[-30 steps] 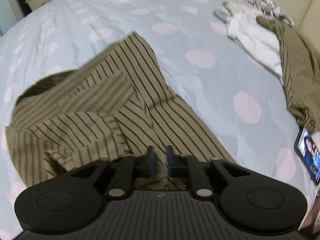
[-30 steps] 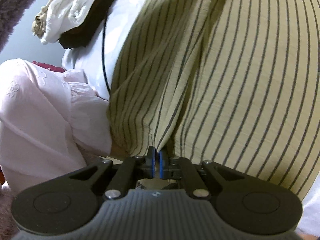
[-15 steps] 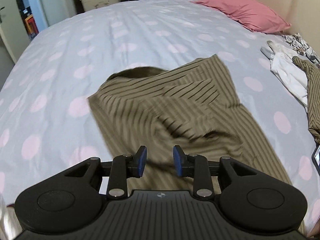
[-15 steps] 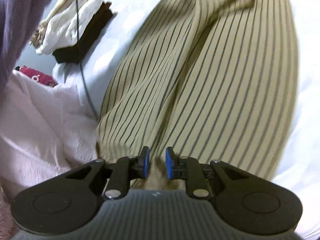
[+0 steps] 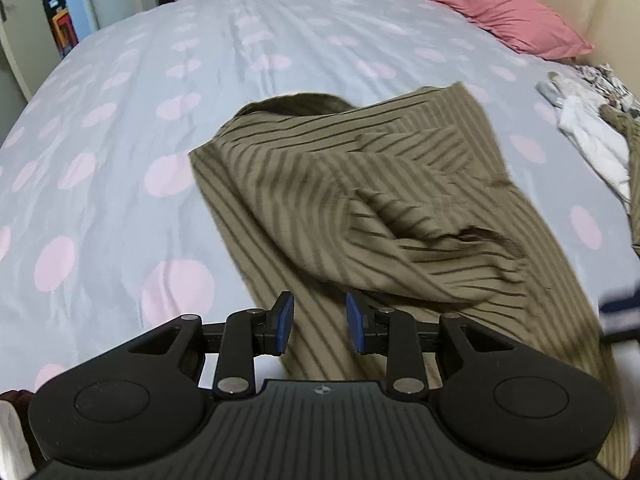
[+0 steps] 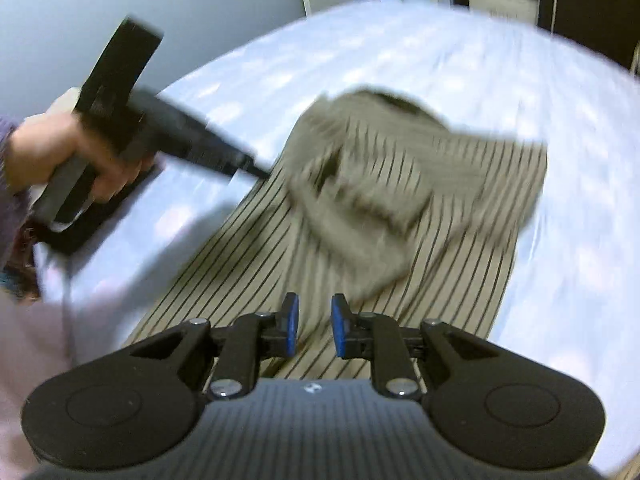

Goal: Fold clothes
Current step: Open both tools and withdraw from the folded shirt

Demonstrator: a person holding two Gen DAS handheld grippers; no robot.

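The olive-tan striped cotton garment (image 5: 360,200) lies crumpled on the pale-blue bed sheet with pink dots (image 5: 120,140), stretching from centre towards 5 o'clock; the left claw (image 5: 319,324) hangs above its near edge, blue pads apart, gripping nothing; the right claw (image 6: 313,326) likewise stands parted and empty; a pink pillow (image 5: 508,16) sits at 1 o'clock.

**Striped garment folded on the bed**

The garment (image 5: 344,184) is olive-tan with thin dark stripes. It lies on the bed, its upper part doubled back over the lower in a loose, rumpled flap. The long lower part runs flat toward the near edge.
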